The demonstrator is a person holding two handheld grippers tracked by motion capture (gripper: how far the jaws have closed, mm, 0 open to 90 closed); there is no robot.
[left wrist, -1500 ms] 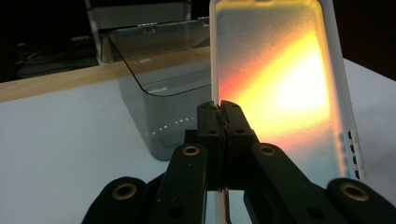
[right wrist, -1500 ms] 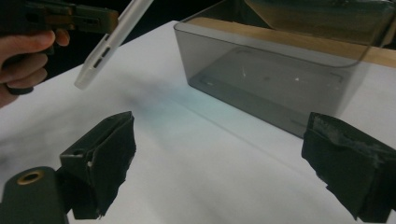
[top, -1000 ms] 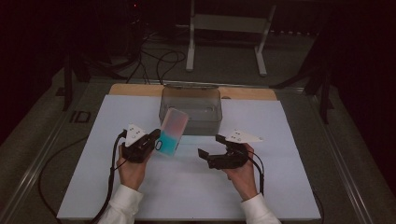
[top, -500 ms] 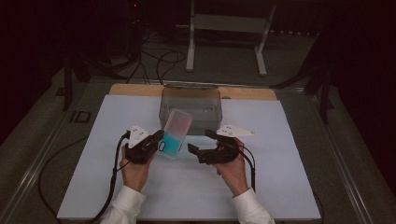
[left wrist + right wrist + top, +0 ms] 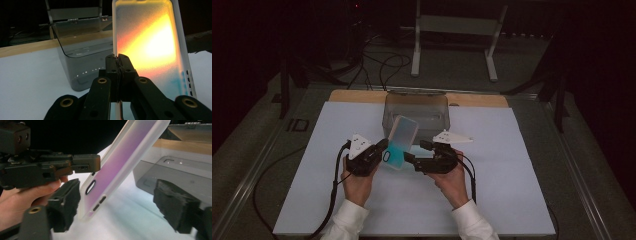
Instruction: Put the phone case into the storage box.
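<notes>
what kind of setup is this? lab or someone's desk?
Most likely a lab recording bench, not a desk: a table covered in white sheeting, dark surroundings, cables across the floor and a metal stand behind. A person works with handheld grippers near a clear bin.

Free room and obstacles, worktop (image 5: pixel 512 200):

- Far centre: a grey translucent box (image 5: pixel 416 116) is set on the white sheet; passage straight ahead is blocked by its walls, while open room is left to its left and right.
- Centre: a phone case (image 5: pixel 401 142), held tilted, is found just in front of the box, between the left tongs (image 5: pixel 382 148) and the right tongs (image 5: pixel 411 159). The gap between the two tongs is taken up by it.
- Right tongs: the case's lower edge is caught between the jaws, which have just been closing; room remains beside one pad (image 5: pixel 175 205).
- Left, right and near stretches of the sheet: unobstructed.
</notes>
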